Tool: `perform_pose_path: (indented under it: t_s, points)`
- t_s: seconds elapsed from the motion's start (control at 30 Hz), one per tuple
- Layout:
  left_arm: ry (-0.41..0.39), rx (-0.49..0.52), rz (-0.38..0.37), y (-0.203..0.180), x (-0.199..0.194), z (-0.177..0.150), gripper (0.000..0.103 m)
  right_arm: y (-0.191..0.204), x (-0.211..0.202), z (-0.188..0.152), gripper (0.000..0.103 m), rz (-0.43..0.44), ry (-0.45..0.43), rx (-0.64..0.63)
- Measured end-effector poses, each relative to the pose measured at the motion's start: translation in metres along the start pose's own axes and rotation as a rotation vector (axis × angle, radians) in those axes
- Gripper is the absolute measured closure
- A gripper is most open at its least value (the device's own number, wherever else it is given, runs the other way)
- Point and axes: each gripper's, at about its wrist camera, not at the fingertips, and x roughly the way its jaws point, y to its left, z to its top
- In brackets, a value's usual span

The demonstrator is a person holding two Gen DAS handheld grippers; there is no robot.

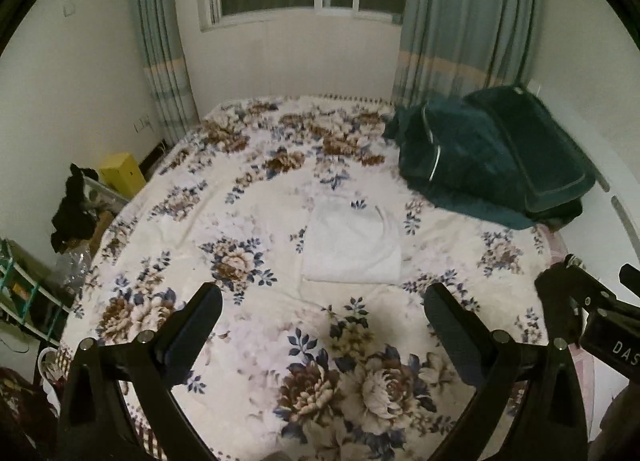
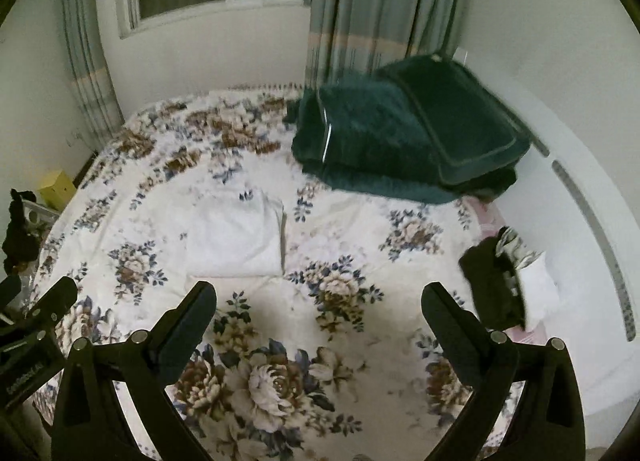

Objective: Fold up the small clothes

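Two claws hang over the bed (image 1: 248, 345), both spread wide and holding nothing: the left claw (image 1: 323, 319) and the right claw (image 2: 319, 315) hover side by side above the floral bedspread, well short of any cloth. A white garment (image 1: 352, 245) lies flat on the bedspread ahead of them, already in a neat rectangle with a strap or hem edge showing along its right side; in the right wrist view it sits left of centre (image 2: 236, 237). It looks folded, or nearly so.

To the right, near the bed's edge, a small heap of clothes (image 2: 508, 281), dark and white pieces bunched together, waits unfolded. Farther back lie dark green bedding and a pillow (image 2: 404, 133).

My reading is that one fold is done and the step in hand is the change-over between pieces. The next move probably calls for the right claw to swing toward the heap, pinch a single layer at an edge and draw it onto open bedspread, without dragging the others along.
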Motion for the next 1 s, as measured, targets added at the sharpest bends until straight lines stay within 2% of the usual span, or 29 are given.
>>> perform_pose_path:
  t_s: [0.2, 0.5, 0.67, 0.87, 1.0]
  points:
    - [-0.086, 0.009, 0.003, -0.001, -0.073, -0.005, 0.000, -0.018, -0.084, -0.012, 0.000, 0.016, -0.077, -0.004]
    - [-0.157, 0.015, -0.007, -0.004, -0.133, -0.014, 0.000, -0.039, -0.168, -0.020, 0.000, 0.046, -0.158, 0.011]
    - [-0.170, 0.018, -0.006, -0.004, -0.146, -0.016, 0.000, -0.045, -0.189, -0.018, 0.000, 0.055, -0.179, 0.004]
    - [-0.100, 0.006, 0.002, -0.006, -0.150, -0.017, 0.000, -0.048, -0.196, -0.014, 0.000, 0.075, -0.154, -0.013]
    - [-0.104, 0.013, 0.012, -0.008, -0.156, -0.016, 0.000, -0.051, -0.202, -0.006, 0.000, 0.090, -0.156, -0.021]
